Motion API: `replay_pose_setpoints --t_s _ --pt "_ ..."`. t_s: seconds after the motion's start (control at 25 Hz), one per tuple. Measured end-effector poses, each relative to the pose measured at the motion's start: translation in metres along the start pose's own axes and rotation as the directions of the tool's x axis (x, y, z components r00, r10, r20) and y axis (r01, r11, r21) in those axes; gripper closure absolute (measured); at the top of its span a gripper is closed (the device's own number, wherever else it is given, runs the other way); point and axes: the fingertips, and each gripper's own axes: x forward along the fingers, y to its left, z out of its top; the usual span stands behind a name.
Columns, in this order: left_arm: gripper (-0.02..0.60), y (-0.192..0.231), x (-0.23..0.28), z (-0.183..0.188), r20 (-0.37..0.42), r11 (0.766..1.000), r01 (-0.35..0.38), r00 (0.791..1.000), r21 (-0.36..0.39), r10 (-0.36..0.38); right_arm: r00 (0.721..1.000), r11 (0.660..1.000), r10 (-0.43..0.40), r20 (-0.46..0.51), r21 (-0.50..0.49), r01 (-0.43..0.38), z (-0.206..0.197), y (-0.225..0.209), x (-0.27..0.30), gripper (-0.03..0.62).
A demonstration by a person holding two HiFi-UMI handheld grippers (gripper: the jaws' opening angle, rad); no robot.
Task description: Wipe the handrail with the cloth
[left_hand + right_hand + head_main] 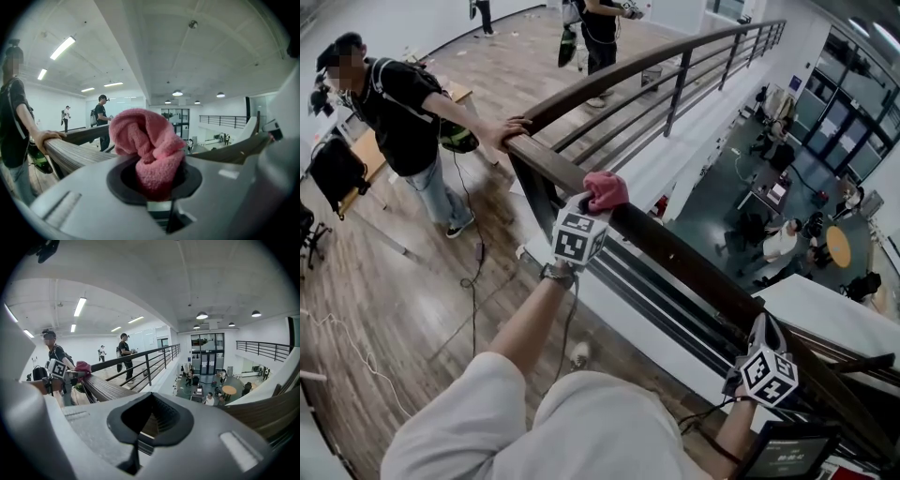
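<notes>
A: Handrail: which way does it run?

B: In the head view its dark wooden top climbs from lower right to a bend by a bystander's hand, then curves off to the upper right.

A: And the cloth?

B: It lies on the rail top. Only the left gripper view shows it bunched, clamped by the left gripper.

A: What about the right gripper?

B: It is lower along the rail. Its own view shows the jaws apart and empty.
</notes>
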Motion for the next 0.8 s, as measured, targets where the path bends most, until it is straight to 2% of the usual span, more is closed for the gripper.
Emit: replay_pose_setpoints --t_s 0.32,0.56,0.8 --pt "0.495 -0.038 0.003 0.001 0.003 0.999 0.038 0.999 0.023 -0.038 1.000 1.000 -0.006 0.007 0.006 0.006 -0.001 -0.011 -0.004 0.592" --pt "0.495 -0.086 0.002 -0.001 0.005 0.994 0.094 0.996 0.061 -0.094 1.000 1.000 -0.009 0.000 0.007 0.009 -0.007 -0.022 -0.008 0.592" --pt "0.495 -0.115 0.000 0.002 0.013 0.993 0.100 0.995 0.065 -0.101 1.000 1.000 0.024 -0.007 -0.005 -0.024 -0.010 -0.021 -0.005 0.592"
